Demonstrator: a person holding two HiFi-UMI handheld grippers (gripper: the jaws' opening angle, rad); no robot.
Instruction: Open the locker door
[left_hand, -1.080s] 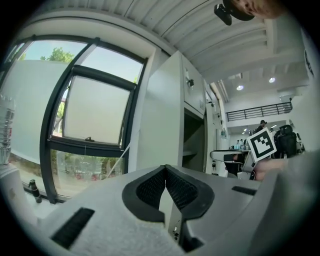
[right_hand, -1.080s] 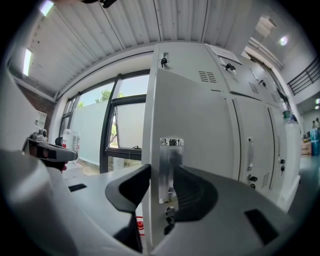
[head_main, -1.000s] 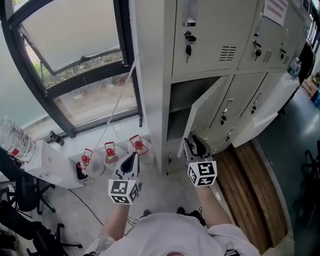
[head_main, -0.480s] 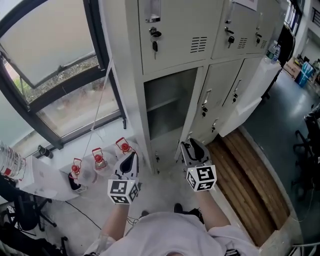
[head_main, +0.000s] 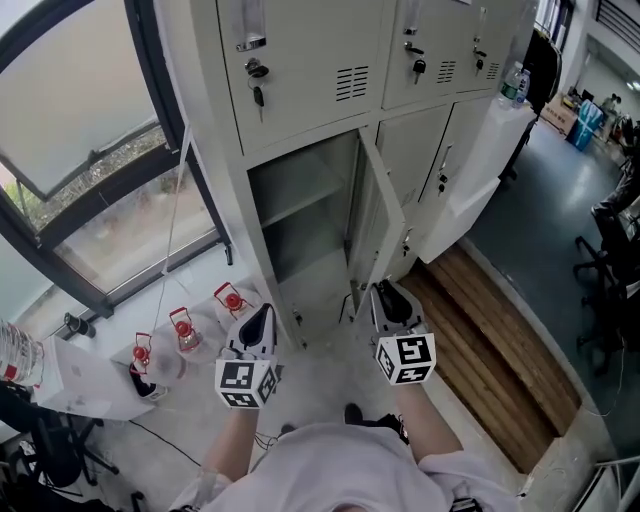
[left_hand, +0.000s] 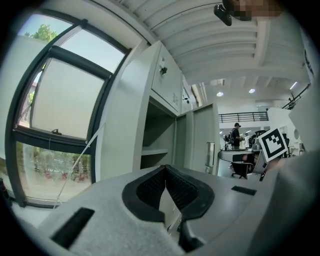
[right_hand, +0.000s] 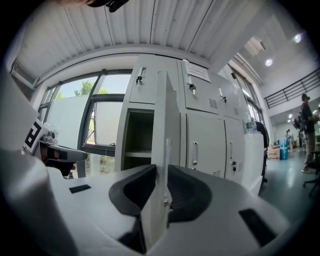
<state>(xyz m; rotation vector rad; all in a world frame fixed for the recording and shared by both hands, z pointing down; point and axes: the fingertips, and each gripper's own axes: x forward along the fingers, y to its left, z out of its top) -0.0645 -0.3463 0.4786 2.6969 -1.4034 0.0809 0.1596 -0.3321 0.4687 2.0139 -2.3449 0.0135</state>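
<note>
Door swing is the change noted: the locker door (head_main: 384, 222), only partly ajar a second ago, now stands roughly square to the front of the locker (head_main: 300, 70). It sits at the right edge of the open compartment (head_main: 300, 215), and the shelf inside is exposed. Judged from this, the task is largely accomplished and only the release remains. The left gripper (head_main: 260, 316) is held level in front of the locker's left side, clear of it, jaws closed tip to tip on nothing. The right gripper (head_main: 386, 293) is level at the door's lower free edge. Its jaws have just been closing, with the door's edge between them and pads against both faces.
</note>
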